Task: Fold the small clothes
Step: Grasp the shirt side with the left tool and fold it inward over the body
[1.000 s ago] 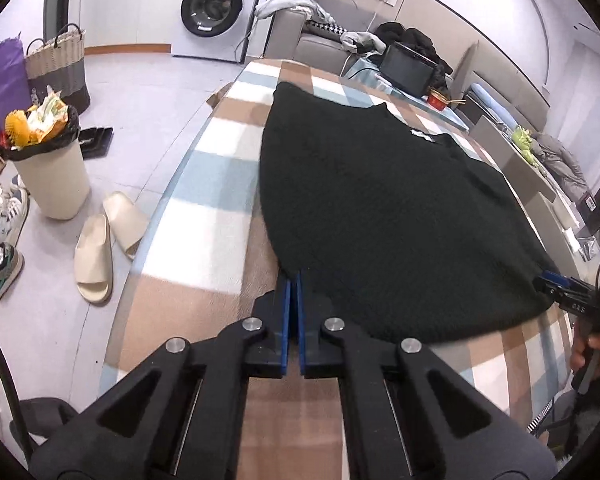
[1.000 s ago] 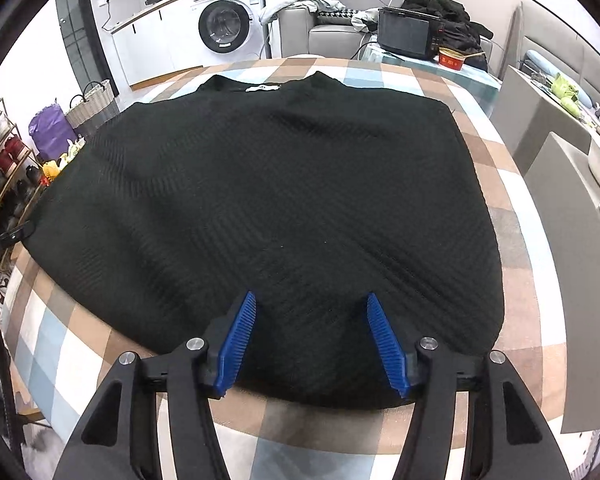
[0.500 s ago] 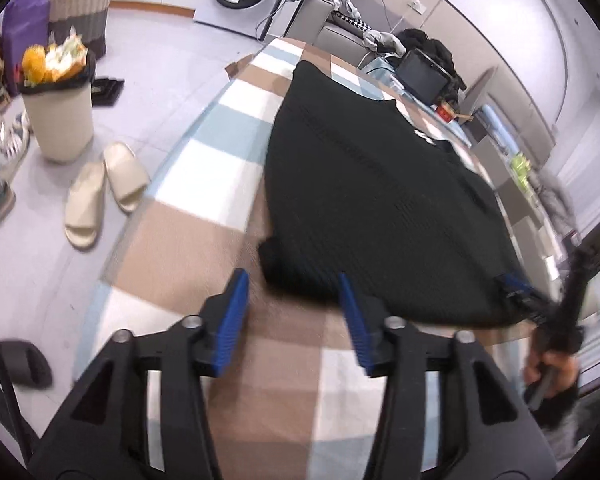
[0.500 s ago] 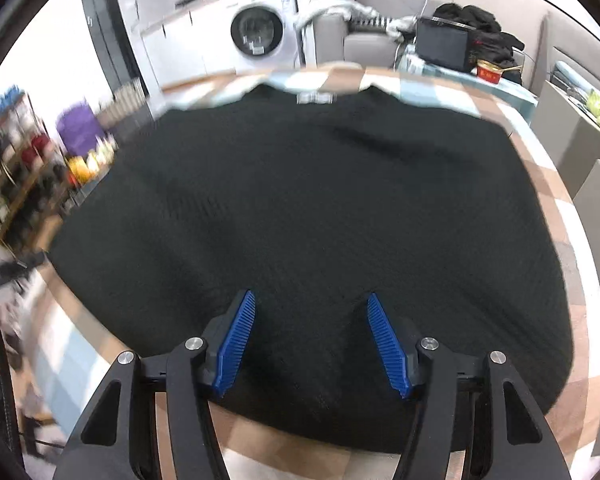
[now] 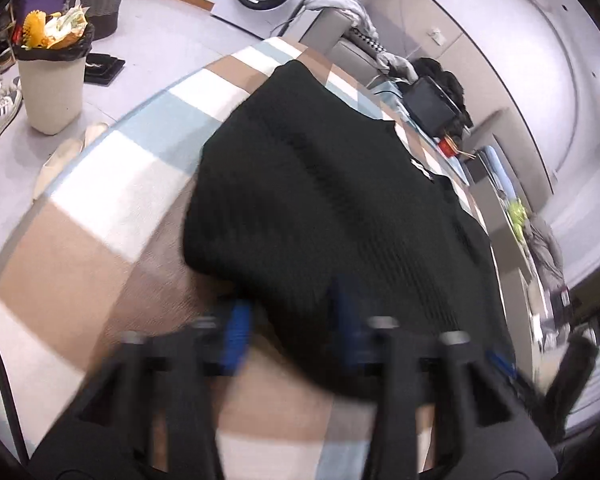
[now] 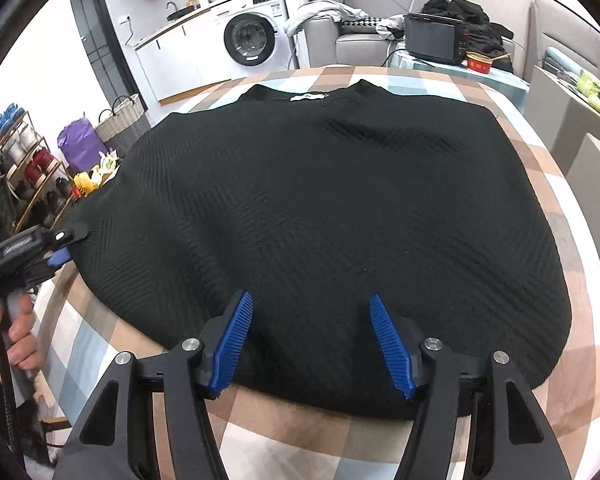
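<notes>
While the black sweater [image 6: 324,216] lies flat on the checked worktop [image 6: 556,184], its near hem sits between the spread right tongs [image 6: 311,340]; the left tongs [image 5: 288,320], also spread, straddle its corner.

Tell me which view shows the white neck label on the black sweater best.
Right wrist view. The white neck label sits sharp and face-on at the collar of the black sweater, at the far edge. The left wrist view is motion-blurred and catches the label only as a small oblique sliver.
</notes>
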The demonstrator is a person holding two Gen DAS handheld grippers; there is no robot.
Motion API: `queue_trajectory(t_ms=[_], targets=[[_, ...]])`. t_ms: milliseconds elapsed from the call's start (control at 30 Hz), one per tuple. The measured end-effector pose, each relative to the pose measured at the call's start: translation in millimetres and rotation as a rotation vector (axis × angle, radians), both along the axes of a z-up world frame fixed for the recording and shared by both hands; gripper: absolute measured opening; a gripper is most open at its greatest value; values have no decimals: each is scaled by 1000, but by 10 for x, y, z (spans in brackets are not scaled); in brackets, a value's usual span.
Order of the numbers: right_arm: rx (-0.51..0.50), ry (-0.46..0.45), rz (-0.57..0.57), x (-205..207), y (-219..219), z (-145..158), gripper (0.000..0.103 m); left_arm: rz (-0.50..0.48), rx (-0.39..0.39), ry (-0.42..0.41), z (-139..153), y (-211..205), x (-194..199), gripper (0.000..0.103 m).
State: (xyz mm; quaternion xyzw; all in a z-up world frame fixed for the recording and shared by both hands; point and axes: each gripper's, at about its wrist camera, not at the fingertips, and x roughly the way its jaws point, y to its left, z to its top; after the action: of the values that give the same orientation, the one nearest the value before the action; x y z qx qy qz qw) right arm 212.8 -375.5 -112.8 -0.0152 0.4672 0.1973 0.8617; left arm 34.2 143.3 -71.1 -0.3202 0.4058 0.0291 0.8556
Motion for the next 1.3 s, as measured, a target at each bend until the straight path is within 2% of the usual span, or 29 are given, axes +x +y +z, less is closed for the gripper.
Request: queue_trajectory(t_ms=[33,133,267,333,567,667,800,900,967,1067,1167,1200,1267,1300], targets=[[-2,-1,-1,-4,1,1,63,6,0,-5,-6,-25,63,13],[-8,-2,2,-46,10,17,63,20,64,-45,101,-84,78,11],[-4,1,-1,-47,-21,14,63,13,71,-50,133,9,-80,11],[30,6,6,-36,-21,23,63,18,72,-46,121,17,-151,11],[43,-2,-16,-15,-45,33,63,16,109,-75,230,-9,-206,11],[7,-14,0,-53,5,8,63,-3,147,-109,379,-74,-205,11],[49,-3,-3,-70,-40,33,64,-73,256,-191,726,-316,-60,11],[82,-7,-34,-87,-183,113,64,-195,336,-282,1064,-715,169,11],[78,-27,-65,-124,-277,190,65,-282,359,-333,1249,-1007,298,11],[77,-59,-146,-208,-554,334,66,-469,367,-384,1379,-1633,472,11],[65,-81,-221,-287,-818,429,68,-682,326,-355,1252,-2249,562,15],[60,-83,-251,-315,-923,448,68,-744,311,-330,1160,-2398,579,25],[53,-79,-294,-358,-1072,471,68,-859,271,-249,953,-2603,592,37],[50,-76,-313,-370,-1157,488,68,-875,254,-239,902,-2620,564,37]])
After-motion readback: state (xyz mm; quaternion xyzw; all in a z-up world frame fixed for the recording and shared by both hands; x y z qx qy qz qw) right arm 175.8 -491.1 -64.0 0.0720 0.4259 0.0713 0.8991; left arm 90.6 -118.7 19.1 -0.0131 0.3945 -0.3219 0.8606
